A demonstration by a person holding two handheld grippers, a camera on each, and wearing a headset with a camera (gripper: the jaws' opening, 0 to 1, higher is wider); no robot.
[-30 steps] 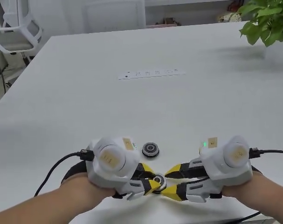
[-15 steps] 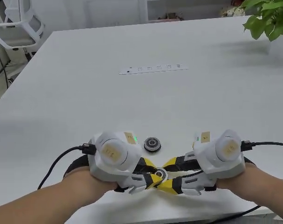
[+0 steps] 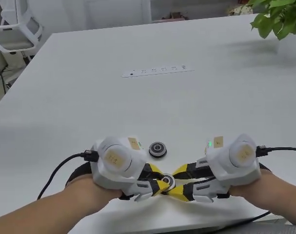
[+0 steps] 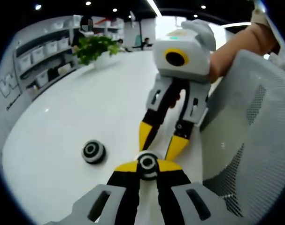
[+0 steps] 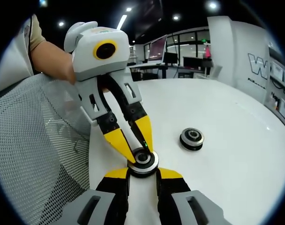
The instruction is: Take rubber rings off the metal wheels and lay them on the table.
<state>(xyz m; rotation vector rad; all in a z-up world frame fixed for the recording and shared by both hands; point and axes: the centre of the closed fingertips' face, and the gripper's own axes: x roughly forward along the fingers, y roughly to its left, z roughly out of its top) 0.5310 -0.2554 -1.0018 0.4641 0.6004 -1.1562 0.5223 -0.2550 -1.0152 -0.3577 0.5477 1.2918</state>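
A small metal wheel with a black rubber ring is held just above the white table, near its front edge. My left gripper and right gripper meet on it from opposite sides, both shut on it. In the left gripper view the wheel sits between my own yellow tips, and the right gripper straddles it from above. The right gripper view has the wheel at my own tips, with the left gripper pinching it. A second ringed wheel lies flat on the table just beyond them.
A power strip lies mid-table. A potted plant stands at the far right corner and a white chair at the far left. Cables trail from both grippers. A mesh chair back is close behind the front edge.
Both grippers stay clamped on the same wheel at the same spot. Only the head view has shifted slightly.
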